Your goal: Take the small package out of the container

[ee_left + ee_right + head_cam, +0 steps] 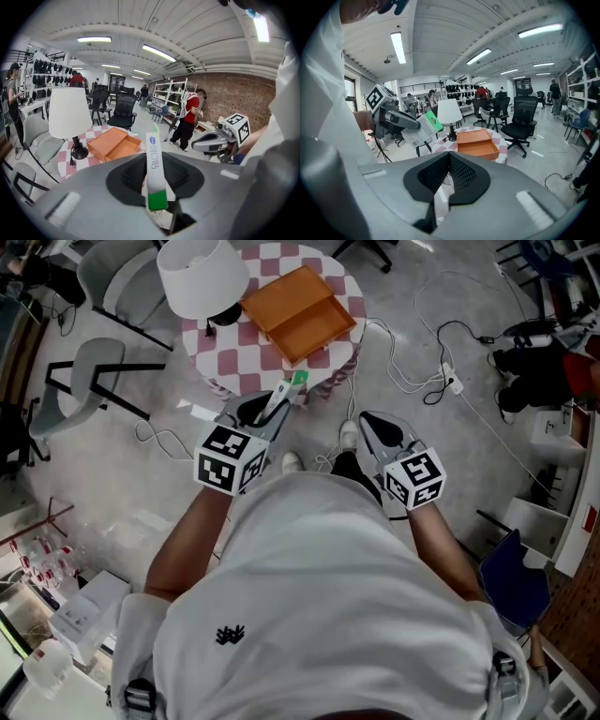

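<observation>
while left tongs (270, 414) pinch small package (153, 161), gripped end hidden

The small package (153, 164), a flat white sachet with green patches and a blue logo, stands edge-on between the closed jaws of the left hand-held gripper (265, 412). It is well clear of the container (300, 313), an open orange box on the checked worktop (230, 357).
</observation>
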{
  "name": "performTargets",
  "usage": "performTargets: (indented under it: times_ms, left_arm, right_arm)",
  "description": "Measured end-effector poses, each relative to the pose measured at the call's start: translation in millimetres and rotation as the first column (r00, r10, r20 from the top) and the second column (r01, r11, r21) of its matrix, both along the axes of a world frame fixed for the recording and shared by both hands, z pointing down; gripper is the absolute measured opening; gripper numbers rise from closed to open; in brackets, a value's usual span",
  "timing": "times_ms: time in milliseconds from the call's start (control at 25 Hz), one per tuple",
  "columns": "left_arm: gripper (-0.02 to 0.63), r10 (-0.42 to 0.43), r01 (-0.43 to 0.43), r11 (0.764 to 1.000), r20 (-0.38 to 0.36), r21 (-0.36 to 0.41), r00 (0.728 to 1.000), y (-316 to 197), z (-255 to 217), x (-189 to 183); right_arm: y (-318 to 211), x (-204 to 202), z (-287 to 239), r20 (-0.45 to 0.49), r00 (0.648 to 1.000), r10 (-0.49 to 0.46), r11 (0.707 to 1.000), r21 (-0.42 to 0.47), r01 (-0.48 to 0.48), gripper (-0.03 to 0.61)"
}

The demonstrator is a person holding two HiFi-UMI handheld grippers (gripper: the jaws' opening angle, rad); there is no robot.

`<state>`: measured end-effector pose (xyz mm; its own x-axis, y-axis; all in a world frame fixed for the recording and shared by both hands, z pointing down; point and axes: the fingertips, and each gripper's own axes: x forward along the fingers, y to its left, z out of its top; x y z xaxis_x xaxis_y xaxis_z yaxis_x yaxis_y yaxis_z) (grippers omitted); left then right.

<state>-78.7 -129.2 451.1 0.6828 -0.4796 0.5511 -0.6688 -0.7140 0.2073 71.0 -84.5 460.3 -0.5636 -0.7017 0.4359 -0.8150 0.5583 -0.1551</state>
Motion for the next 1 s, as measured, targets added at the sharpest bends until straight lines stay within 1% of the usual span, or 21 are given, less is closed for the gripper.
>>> performTargets:
  times_ms: [480,1000]
  left_arm:
    - [0.153,-0.012,0.012,1.0,-0.001,-0.006,1.0,1,5,2]
    - [0.153,-0.016,0.017,1.0,0.012,-0.014,1.0,-5,6,14]
  right_arm:
    - [1,-1,-2,-0.007,1.0,-0.014,1.0,0.008,0.014,0.0]
    - [-5,12,-3,-0.004,1.0,-0.02,1.0,0.007,0.02,0.0]
